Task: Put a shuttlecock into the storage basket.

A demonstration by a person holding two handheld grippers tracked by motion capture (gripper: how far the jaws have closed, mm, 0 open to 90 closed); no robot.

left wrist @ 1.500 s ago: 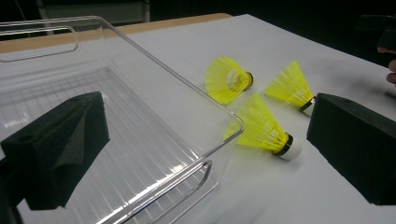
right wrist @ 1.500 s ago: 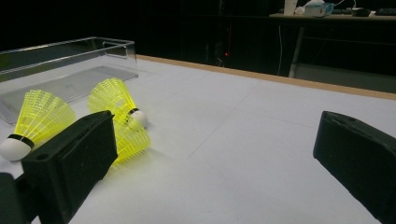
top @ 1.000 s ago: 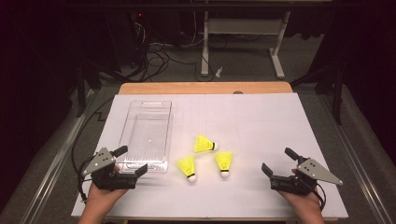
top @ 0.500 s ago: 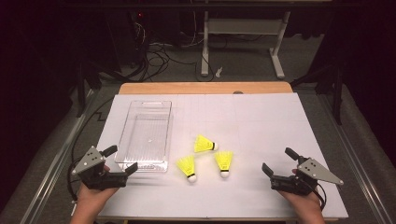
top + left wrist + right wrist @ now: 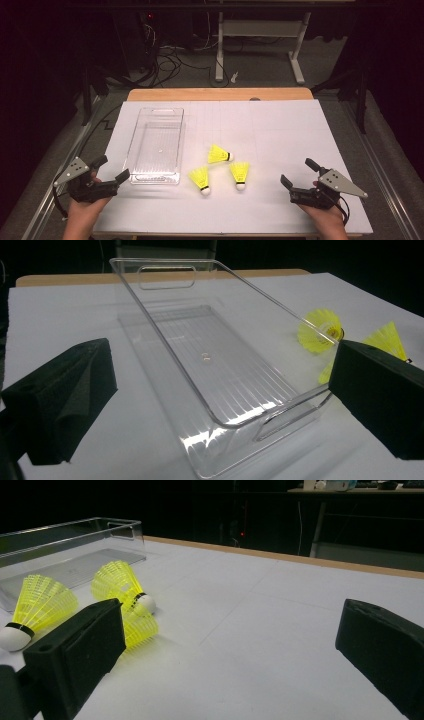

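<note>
- Nearest the person, the left gripper (image 5: 111,168) rested at the near left corner of the surface (image 5: 280,125), its two black foam-padded jaws spread wide with nothing between them; a grey three-cornered plate sat on top of it.
- The right gripper (image 5: 298,172) lay at the near right, its blocky matt-black jaws likewise wide apart and empty, well clear of the shuttlecocks.
- The surface was covered in a smooth white sheet with faint grid creases; a band of pale wood showed along its far edge.
- Just beyond the left gripper stood a clear plastic tray (image 5: 176,145), long and rectangular with rounded corners, a ribbed glossy floor and a cut-out handle slot in each short end. In the left gripper view its near end (image 5: 280,410) sat between the jaws, untouched by either.
- Three shuttlecocks lay on their sides to the right of the tray, close together in a loose triangle: the nearest left shuttlecock (image 5: 199,178) and the near right shuttlecock (image 5: 239,172) with white rounded caps pointing toward the person, and the far shuttlecock (image 5: 219,154) with its cap pointing right.
- Each had a yellow, finely slotted plastic skirt flaring into a cone, with a dark band at the cap.
</note>
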